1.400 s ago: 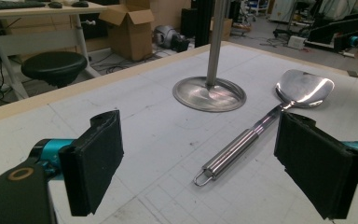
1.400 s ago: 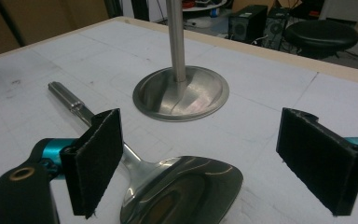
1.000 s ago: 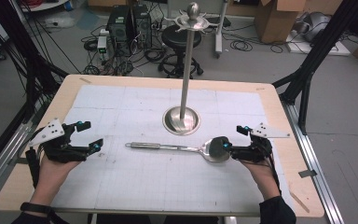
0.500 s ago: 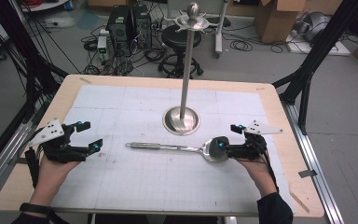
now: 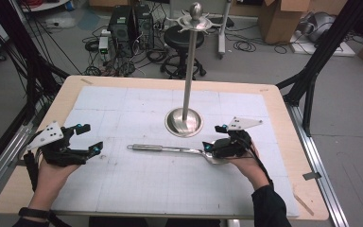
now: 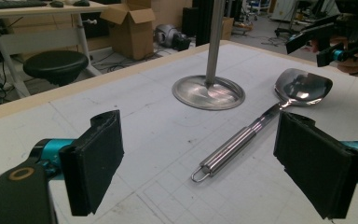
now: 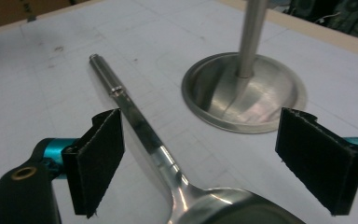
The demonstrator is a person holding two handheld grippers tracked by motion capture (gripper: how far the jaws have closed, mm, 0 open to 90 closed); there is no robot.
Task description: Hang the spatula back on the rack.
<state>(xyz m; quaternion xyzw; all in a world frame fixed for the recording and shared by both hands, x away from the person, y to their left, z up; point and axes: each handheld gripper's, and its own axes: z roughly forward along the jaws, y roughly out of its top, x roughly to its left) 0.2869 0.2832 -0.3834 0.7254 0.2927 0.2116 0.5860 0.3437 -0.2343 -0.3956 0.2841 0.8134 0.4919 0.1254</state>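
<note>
Right gripper view puts the right gripper [image 7: 223, 163] directly over the long shiny steel serving spoon [image 7: 135, 116] — jaws spread wide, holding nothing, the neck of the spoon running up between them and the bowl right under the camera. Just past the far jaw is the round polished steel base of the tall utensil stand [image 7: 244, 91].

Compared with a second ago in the high view, the right gripper [image 5: 217, 139] has slid inward from beside the bowl to sit right over it, so my read is it's lining up to grab the spoon at the neck. Nothing has been picked up yet: the spoon [image 5: 170, 149] lies flat on the white gridded mat [image 5: 123, 104], in the same place as before.

The left gripper [image 5: 87, 139] hasn't budged — parked well off from the spoon's handle end, jaws wide open and empty too.

The left gripper view gives what the others don't: the little wire hanging loop at the handle tip [image 6: 199, 174], plus the whole spoon bowl. Only the high view shows the stand's top with its ring of hooks [image 5: 196, 20].
</note>
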